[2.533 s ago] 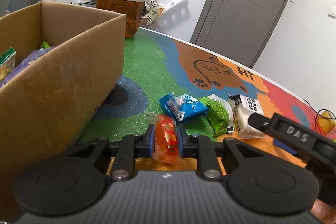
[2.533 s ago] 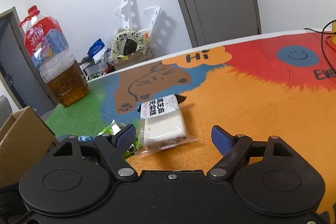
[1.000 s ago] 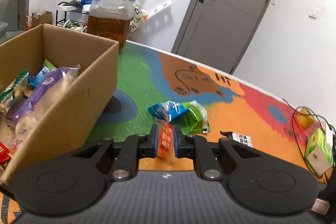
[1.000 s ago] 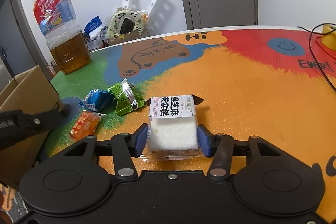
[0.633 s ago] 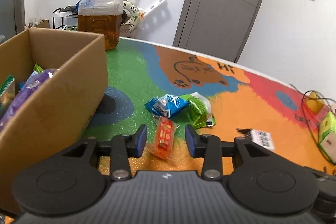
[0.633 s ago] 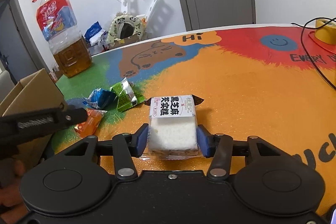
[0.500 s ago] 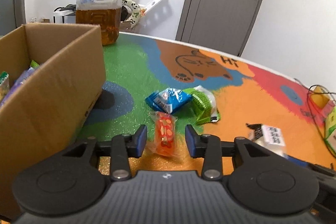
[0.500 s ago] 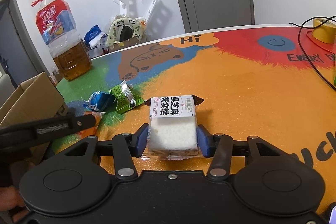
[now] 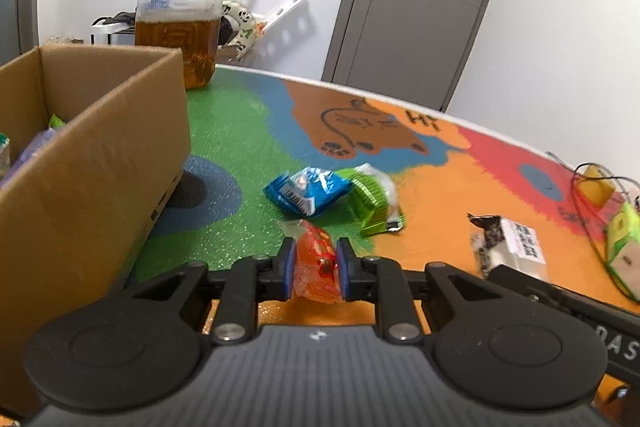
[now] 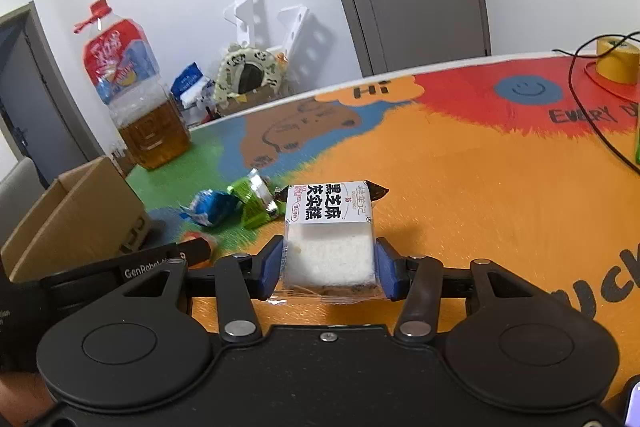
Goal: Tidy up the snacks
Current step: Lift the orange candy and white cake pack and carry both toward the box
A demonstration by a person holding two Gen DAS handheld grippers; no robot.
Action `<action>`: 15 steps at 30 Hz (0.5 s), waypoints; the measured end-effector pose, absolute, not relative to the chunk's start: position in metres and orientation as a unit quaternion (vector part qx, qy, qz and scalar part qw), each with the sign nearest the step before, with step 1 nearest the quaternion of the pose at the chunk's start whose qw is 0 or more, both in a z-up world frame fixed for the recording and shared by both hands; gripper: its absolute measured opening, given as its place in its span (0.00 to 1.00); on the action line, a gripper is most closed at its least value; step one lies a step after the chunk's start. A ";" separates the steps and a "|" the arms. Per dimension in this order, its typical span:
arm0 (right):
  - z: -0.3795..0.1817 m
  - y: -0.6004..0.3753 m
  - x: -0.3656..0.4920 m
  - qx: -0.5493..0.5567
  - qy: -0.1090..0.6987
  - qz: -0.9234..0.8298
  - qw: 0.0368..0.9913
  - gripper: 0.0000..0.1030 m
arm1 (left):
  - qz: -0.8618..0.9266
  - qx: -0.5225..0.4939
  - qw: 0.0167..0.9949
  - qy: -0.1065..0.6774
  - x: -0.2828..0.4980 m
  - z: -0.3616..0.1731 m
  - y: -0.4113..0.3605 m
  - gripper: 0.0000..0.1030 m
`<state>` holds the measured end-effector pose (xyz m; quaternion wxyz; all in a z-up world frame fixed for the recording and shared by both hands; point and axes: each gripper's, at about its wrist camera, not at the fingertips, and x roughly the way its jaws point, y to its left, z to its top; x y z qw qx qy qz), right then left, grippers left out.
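Observation:
My left gripper [image 9: 316, 269] is shut on an orange snack packet [image 9: 318, 267] low over the table, right of the cardboard box [image 9: 92, 163], which holds several snacks. A blue packet [image 9: 308, 189] and a green packet [image 9: 374, 201] lie on the table just beyond. My right gripper [image 10: 329, 273] is shut on a white cake in clear wrap with a black-lettered label [image 10: 330, 239]; that cake also shows in the left wrist view [image 9: 516, 239]. In the right wrist view the blue packet [image 10: 212, 207], green packet [image 10: 254, 203] and box [image 10: 76, 215] lie to the left.
A big bottle of amber liquid [image 9: 180, 15] stands behind the box. A yellow tape roll [image 10: 616, 61], black cables [image 10: 588, 99] and a green carton [image 9: 624, 247] sit at the table's right end. The colourful mat [image 10: 480, 187] covers the table.
My left gripper dropped the orange packet, opened, then closed on it again. My right gripper closed on the white cake and still holds it.

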<state>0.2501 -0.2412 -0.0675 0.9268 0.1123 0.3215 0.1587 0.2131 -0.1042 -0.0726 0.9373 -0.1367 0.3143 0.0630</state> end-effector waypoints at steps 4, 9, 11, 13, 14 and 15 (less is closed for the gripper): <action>-0.058 -0.238 0.245 0.114 0.309 0.164 0.930 0.47 | 0.056 -0.141 0.944 0.294 0.201 -0.056 -0.103 0.18; -0.048 -0.231 0.240 0.113 0.299 0.174 0.931 0.47 | 0.051 -0.151 0.947 0.279 0.190 -0.041 -0.097 0.18; -0.043 -0.227 0.238 0.115 0.295 0.179 0.932 0.46 | 0.049 -0.154 0.948 0.274 0.187 -0.036 -0.095 0.18; -0.038 -0.223 0.236 0.115 0.291 0.185 0.932 0.46 | 0.048 -0.156 0.950 0.268 0.182 -0.029 -0.092 0.18; -0.036 -0.220 0.235 0.114 0.289 0.188 0.932 0.46 | 0.047 -0.157 0.950 0.264 0.180 -0.025 -0.090 0.18; -0.032 -0.217 0.234 0.112 0.285 0.191 0.932 0.46 | 0.048 -0.159 0.952 0.259 0.177 -0.022 -0.088 0.18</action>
